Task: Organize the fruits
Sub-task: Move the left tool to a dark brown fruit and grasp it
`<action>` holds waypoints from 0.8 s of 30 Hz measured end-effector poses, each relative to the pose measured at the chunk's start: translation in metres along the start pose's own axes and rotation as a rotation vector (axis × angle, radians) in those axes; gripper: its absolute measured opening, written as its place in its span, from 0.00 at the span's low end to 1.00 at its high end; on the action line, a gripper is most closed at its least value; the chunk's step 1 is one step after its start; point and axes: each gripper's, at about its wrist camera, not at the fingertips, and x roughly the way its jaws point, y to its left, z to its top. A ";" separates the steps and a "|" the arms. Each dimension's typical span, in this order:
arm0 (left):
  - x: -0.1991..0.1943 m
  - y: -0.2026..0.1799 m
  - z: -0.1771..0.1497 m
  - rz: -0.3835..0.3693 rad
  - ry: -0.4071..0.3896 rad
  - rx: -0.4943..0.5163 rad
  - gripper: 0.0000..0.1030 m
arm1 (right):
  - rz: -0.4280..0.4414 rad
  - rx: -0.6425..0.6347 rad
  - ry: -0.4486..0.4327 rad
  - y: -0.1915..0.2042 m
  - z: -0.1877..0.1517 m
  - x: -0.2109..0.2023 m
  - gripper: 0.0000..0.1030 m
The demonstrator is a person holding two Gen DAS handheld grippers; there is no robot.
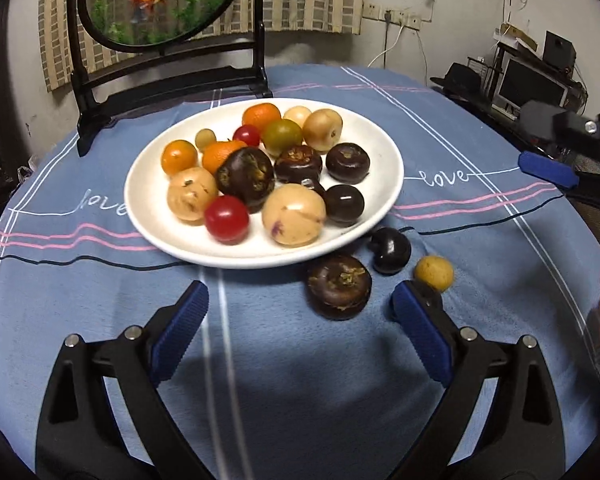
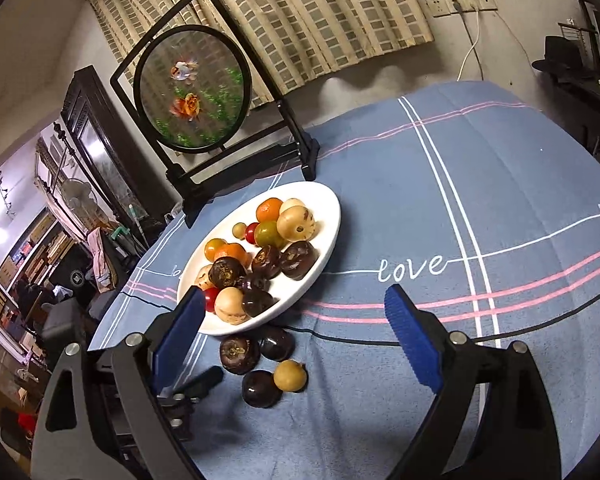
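A white plate (image 1: pixel 384 184) is sitting at the centre of the left wrist view on a table (image 1: pixel 480 264) covered by a blue striped cloth, and it is carrying orange, red, tan and dark purple fruits. Just beside its lower right rim, loose fruits are lying on the cloth: a large dark fruit (image 1: pixel 339 287), a smaller glossy dark fruit (image 1: pixel 391 250) and a small yellow fruit (image 1: pixel 434 273). The left gripper (image 1: pixel 300 304) is standing wide open at the bottom of the frame, holding nothing. In the right wrist view, the right gripper (image 2: pixel 296 312) is likewise gaping empty, with a fourth dark fruit (image 2: pixel 261 389) lying at lower centre, touching the yellow one. A framed goldfish screen (image 2: pixel 192 88) is standing at upper left.
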 end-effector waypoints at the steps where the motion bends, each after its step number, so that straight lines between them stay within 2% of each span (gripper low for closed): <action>1: 0.003 -0.002 0.001 0.007 0.002 -0.002 0.93 | 0.001 0.002 0.001 0.000 0.000 0.000 0.89; 9: 0.026 -0.006 0.011 0.084 0.052 -0.021 0.93 | 0.012 0.029 0.017 -0.001 0.000 0.002 0.89; 14: 0.038 0.004 0.014 0.058 0.104 -0.054 0.97 | 0.011 0.031 0.031 -0.001 -0.001 0.005 0.89; 16: 0.036 0.007 0.013 0.060 0.109 -0.029 0.97 | 0.008 0.031 0.036 -0.001 -0.002 0.006 0.89; 21: 0.010 0.016 -0.007 0.182 0.060 0.080 0.98 | -0.001 0.030 0.037 -0.003 -0.002 0.006 0.89; 23: 0.000 0.028 -0.015 0.263 0.042 0.070 0.98 | 0.004 0.030 0.041 -0.002 -0.003 0.005 0.89; 24: -0.007 0.037 -0.019 0.279 0.033 0.043 0.98 | 0.008 0.030 0.042 -0.001 -0.003 0.005 0.89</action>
